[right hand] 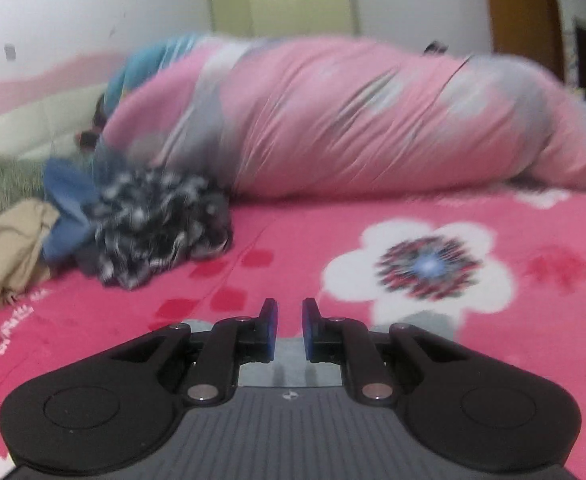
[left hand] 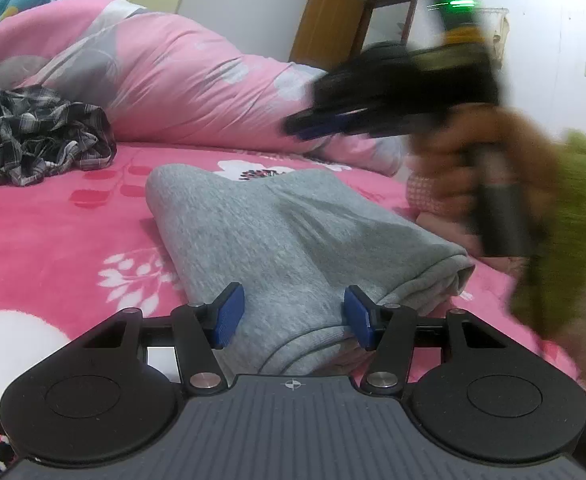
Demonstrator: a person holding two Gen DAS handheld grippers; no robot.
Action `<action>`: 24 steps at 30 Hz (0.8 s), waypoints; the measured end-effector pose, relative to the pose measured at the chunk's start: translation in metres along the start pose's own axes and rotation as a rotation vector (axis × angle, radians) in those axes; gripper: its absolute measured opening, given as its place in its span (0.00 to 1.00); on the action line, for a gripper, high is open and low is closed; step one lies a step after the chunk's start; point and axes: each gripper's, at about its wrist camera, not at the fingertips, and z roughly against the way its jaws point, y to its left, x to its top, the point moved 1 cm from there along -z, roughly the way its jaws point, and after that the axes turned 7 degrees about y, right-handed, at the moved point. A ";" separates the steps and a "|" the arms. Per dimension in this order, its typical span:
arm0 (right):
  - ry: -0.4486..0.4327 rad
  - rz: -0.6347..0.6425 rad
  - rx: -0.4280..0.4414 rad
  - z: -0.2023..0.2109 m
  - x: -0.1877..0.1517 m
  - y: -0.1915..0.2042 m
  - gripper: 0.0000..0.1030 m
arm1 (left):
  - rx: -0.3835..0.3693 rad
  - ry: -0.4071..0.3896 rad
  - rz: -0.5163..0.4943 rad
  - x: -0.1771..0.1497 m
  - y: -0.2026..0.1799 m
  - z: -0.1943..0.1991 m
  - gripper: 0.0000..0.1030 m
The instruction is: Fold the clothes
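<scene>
A folded grey garment [left hand: 277, 232] lies on the pink flowered bedsheet [left hand: 53, 232]. My left gripper [left hand: 293, 316] has its blue pads on either side of the garment's near end, pressing the fabric. In the left wrist view my right gripper [left hand: 293, 126] is a dark blur up in the air at the right, held by a hand [left hand: 445, 184] with a green sleeve. In its own view the right gripper [right hand: 290, 320] hovers over the bedsheet [right hand: 533, 264], its jaws only a narrow gap apart and nothing between them.
A crumpled black-and-white plaid shirt [left hand: 37, 132] [right hand: 157, 232] lies at the left beside a rolled pink quilt [left hand: 173, 72] [right hand: 353, 120]. A blue garment [right hand: 65, 208] and a beige one [right hand: 9, 248] lie further left. A wooden door [left hand: 329, 20] stands behind the bed.
</scene>
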 end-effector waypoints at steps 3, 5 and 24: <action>0.014 0.006 -0.022 0.011 -0.025 -0.008 0.14 | 0.007 0.007 -0.010 0.001 -0.001 -0.001 0.55; 0.113 0.017 -0.112 -0.012 -0.054 -0.016 0.14 | 0.010 0.014 -0.014 0.002 -0.001 -0.001 0.55; -0.157 0.060 -0.207 0.044 -0.151 -0.001 0.41 | 0.076 0.087 0.030 0.011 -0.005 -0.004 0.66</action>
